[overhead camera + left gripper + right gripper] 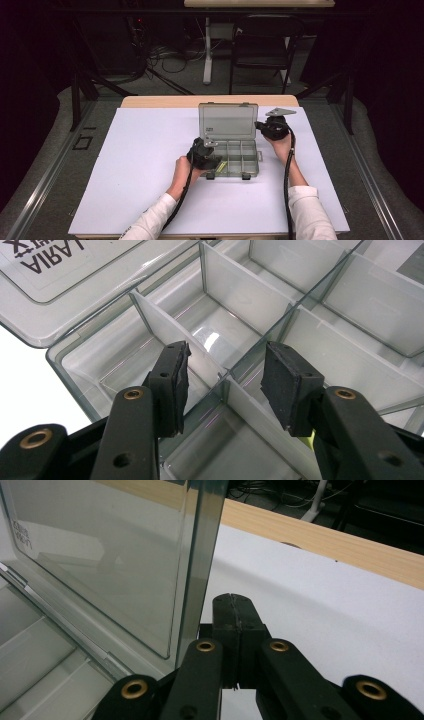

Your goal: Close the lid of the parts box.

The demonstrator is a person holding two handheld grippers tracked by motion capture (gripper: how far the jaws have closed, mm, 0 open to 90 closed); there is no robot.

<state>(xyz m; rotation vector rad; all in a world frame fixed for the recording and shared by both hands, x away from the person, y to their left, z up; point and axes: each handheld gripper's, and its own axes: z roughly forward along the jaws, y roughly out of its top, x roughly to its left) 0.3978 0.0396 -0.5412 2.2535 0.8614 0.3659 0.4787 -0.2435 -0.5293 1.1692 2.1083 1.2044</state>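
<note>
Left gripper view, tongs [225,385] straddling divider [260,415], box [75,355]

Compartment box [235,155] mid-table [150,150]; left claw [212,160] at front-left; right claw [259,125] beside lid [227,121]

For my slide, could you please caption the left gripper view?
Open left gripper poised over the divided compartments of a clear grey plastic organiser box.

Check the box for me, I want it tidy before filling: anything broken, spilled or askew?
Nothing stands out. The box sits square on the table, lid upright, dividers straight, the compartments in view bare. The left gripper is open over one divider; the right gripper is shut beside the lid.
</note>
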